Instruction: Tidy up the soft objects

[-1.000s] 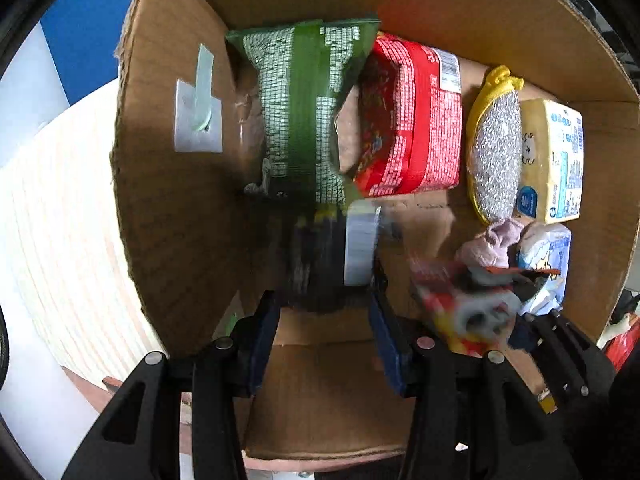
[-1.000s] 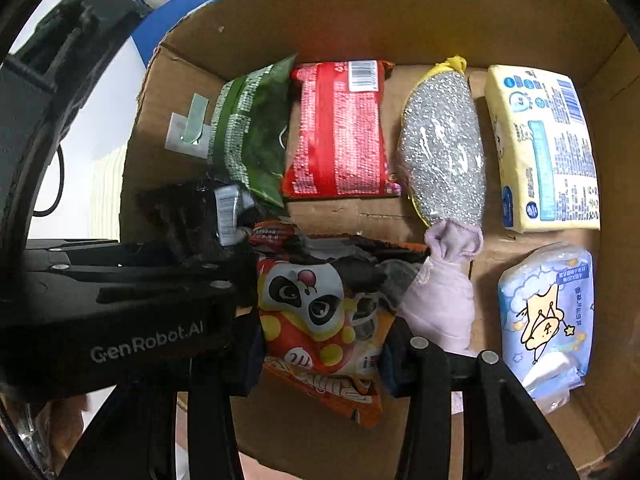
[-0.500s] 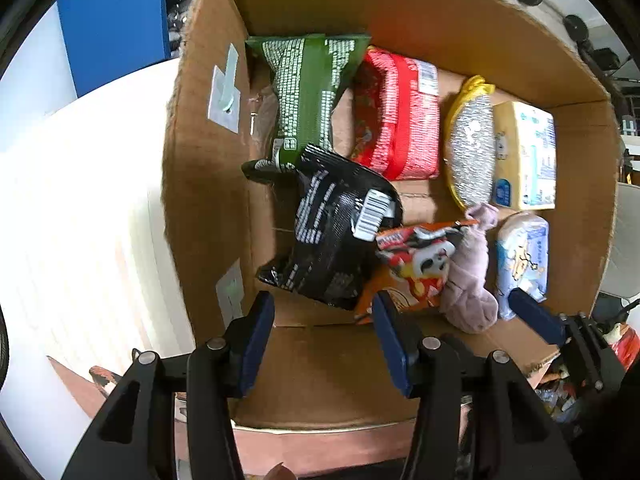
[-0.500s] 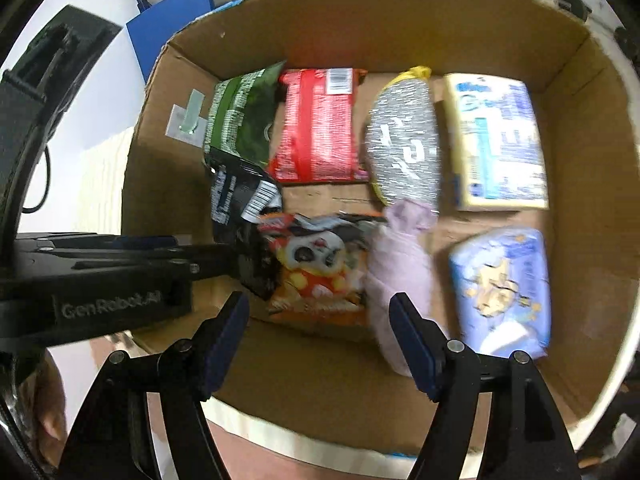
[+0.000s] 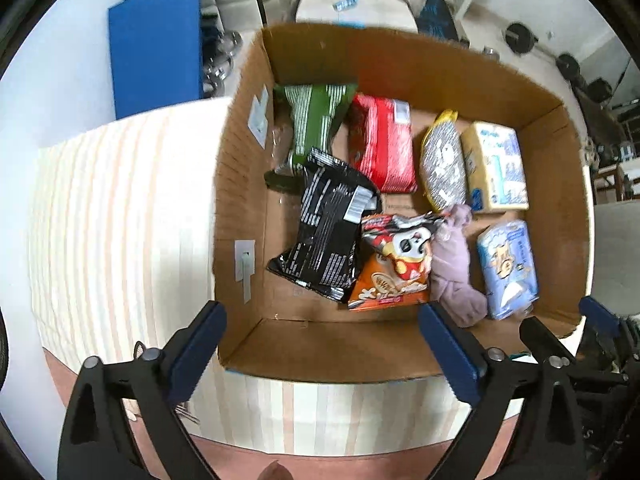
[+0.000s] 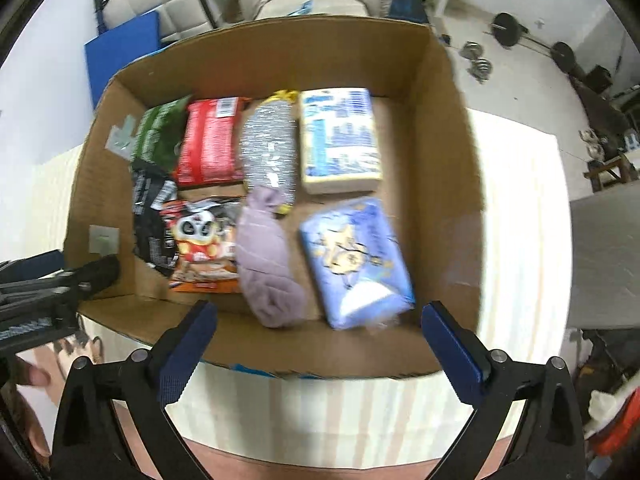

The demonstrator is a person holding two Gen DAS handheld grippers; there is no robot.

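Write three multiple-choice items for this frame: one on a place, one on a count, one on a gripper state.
1. What lies directly left of the purple cloth?
A. panda snack bag
B. yellow tissue pack
C. blue tissue pack

2. How many items lie in the cardboard box?
A. five
B. eight
C. eleven

3. How are the left gripper and right gripper?
A. both open, empty
B. both shut
C. one holding a bag

Key: 1 A, the panda snack bag touches the cloth's left side; 2 B, two rows of four; 3 A, fingers spread, nothing between.

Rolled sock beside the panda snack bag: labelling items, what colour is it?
Pale lilac-pink sock, plain; clearest in the right wrist view.
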